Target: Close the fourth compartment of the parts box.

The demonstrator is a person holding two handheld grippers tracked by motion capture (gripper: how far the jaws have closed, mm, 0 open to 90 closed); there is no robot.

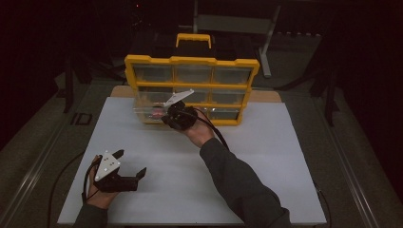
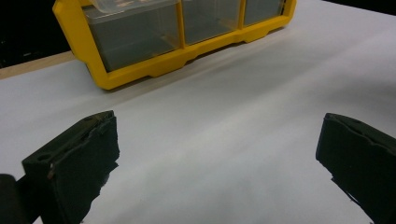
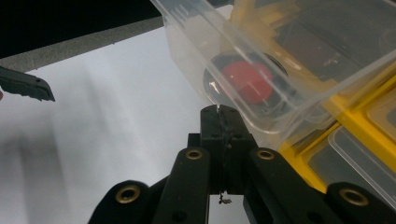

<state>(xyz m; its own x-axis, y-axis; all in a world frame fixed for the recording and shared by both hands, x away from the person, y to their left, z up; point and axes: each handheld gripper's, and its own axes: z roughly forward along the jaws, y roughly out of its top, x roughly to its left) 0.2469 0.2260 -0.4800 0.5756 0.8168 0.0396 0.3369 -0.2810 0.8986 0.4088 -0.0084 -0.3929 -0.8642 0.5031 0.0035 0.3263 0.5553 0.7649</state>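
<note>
Clear drawer (image 3: 280, 60) juts from organizer (image 1: 192, 61) toward right gripper (image 3: 219, 114), pinched on its front lip; left gripper (image 1: 129, 164) wide, empty, farther.

The person's right arm, in a dark sleeve, stretches forward and inward across the table, the bare hand wrapped around the black right gripper (image 1: 167, 115) with its grey three-cornered plate tilted upward; seen from its own camera, its two black jaws are pressed tight together. The left hand (image 1: 97, 190) rests low near the front left, holding the black left gripper (image 1: 129, 164) level, jaws spread wide apart with nothing between them.
</note>
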